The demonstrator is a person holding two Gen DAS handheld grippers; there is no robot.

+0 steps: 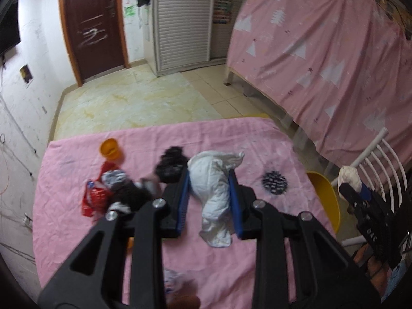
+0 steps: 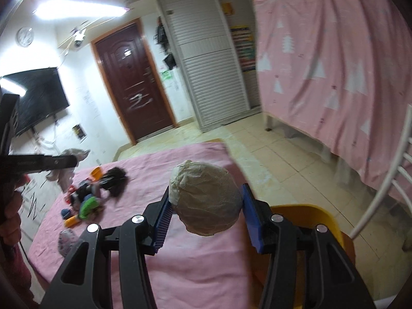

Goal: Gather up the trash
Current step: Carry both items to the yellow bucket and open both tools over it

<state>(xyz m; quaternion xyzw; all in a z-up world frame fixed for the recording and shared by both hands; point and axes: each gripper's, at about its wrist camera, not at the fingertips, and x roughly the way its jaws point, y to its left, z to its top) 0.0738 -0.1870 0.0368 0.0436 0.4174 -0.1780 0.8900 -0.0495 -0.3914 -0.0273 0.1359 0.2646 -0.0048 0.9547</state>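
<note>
Above the pink-covered counter, the left tongs are clamped on a crumpled white tissue, which hangs between the blue pads and droops below them. At about three o'clock in the left wrist view, the right tongs show with their own pale wad, near a white chair back. From the right wrist view, the right tongs are clamped on a rounded ball of crumpled paper, held over the counter's right edge with a yellow bin just below at about four o'clock. More trash lies on the counter toward nine and ten o'clock: a red wrapper, a dark crumpled heap, an orange cup and a black-and-white wad lying apart near two o'clock of the left tongs. Across the floor, a dark red door stands at twelve o'clock, and a pink tree-print sheet hangs over a bed at two o'clock.
</note>
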